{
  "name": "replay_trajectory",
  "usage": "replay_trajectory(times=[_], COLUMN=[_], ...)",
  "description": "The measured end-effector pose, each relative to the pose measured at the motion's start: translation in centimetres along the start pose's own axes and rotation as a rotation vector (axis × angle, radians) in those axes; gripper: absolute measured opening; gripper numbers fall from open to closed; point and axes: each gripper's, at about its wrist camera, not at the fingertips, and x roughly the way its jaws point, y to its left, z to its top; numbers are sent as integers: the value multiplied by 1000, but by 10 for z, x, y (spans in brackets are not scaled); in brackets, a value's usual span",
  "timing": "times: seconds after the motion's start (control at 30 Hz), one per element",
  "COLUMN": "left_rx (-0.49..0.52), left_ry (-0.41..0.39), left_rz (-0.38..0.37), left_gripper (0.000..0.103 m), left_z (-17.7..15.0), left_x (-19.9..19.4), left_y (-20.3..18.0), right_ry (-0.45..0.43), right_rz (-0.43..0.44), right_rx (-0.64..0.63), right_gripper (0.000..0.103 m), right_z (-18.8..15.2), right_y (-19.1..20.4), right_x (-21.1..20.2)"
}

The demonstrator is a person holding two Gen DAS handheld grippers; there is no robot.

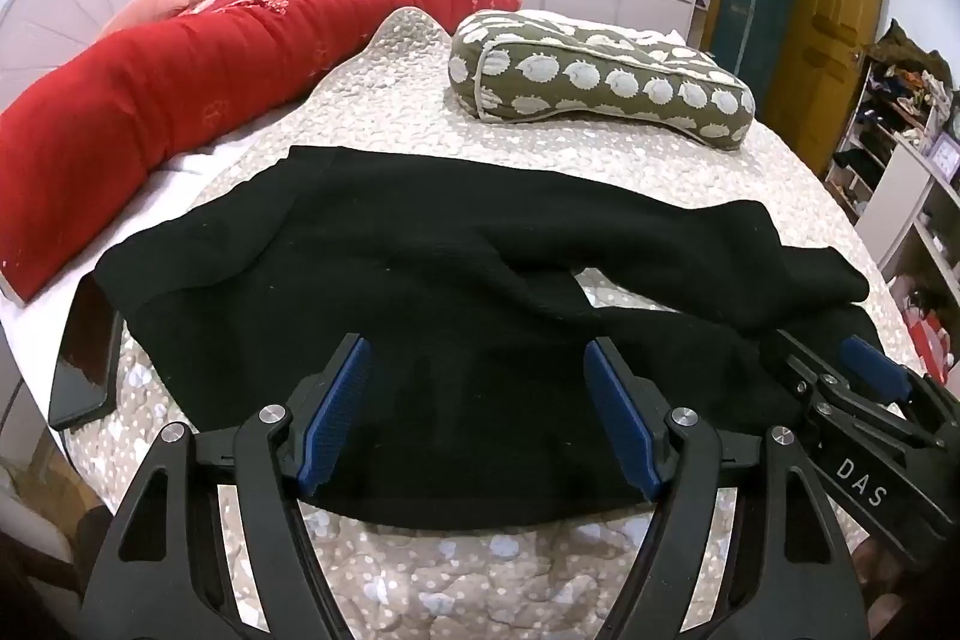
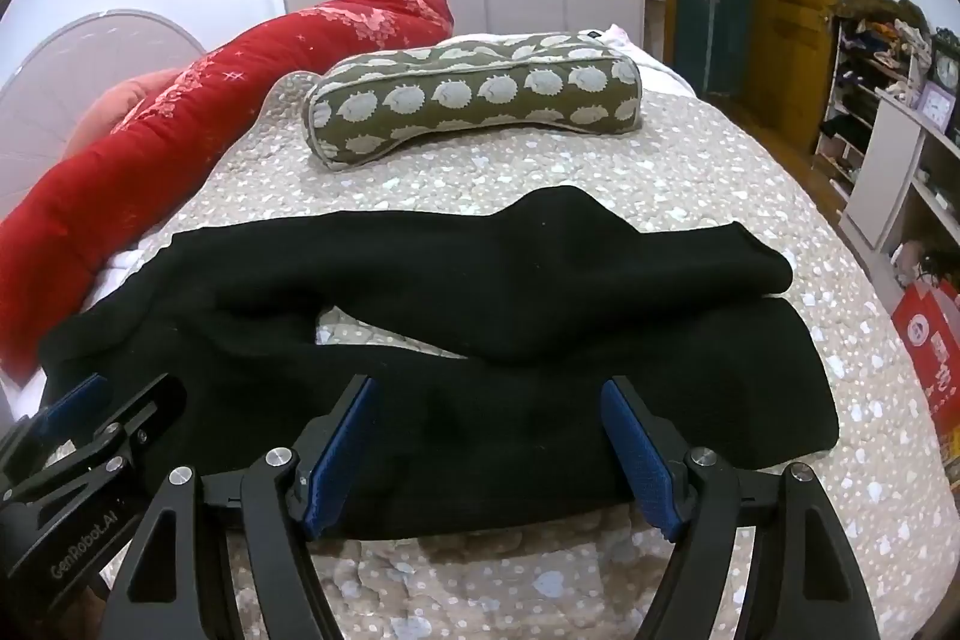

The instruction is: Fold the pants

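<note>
Black pants (image 1: 384,280) lie crosswise on the quilted bedspread (image 1: 540,154), near hem just short of the bed's front edge. Left gripper (image 1: 474,400) and right gripper (image 2: 489,436) hover over that hem, jaws wide, holding nothing. Bare quilt beyond, up to the patterned pillow (image 2: 474,94). Left view alone shows a dark phone-like slab (image 1: 84,376) (partly under the cloth).

From my left wrist view I read "DAS" in white capitals on the black body of my right gripper (image 1: 852,370), which comes in at the lower right corner of that view. From my right wrist view I read "GenRobot.AI" in white along the black body of my left gripper (image 2: 90,412), at the lower left corner. A red box (image 2: 927,340) at the right edge carries a round white emblem, too small to read.
</note>
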Motion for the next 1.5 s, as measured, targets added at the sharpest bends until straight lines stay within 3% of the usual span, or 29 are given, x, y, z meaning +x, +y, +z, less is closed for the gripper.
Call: replay_trajectory(times=[1.13,1.5], left_rx=[-45,-45], left_ry=[23,22], left_rz=[-4,-3], left_gripper=[75,75], left_z=[-4,-3], left_x=[2,2], left_y=[15,16], right_ry=[18,59], right_rz=[1,20], right_rx=[-43,-33], right_gripper=[75,75], right_z=[-2,-1], right_y=[14,16], right_x=[6,6])
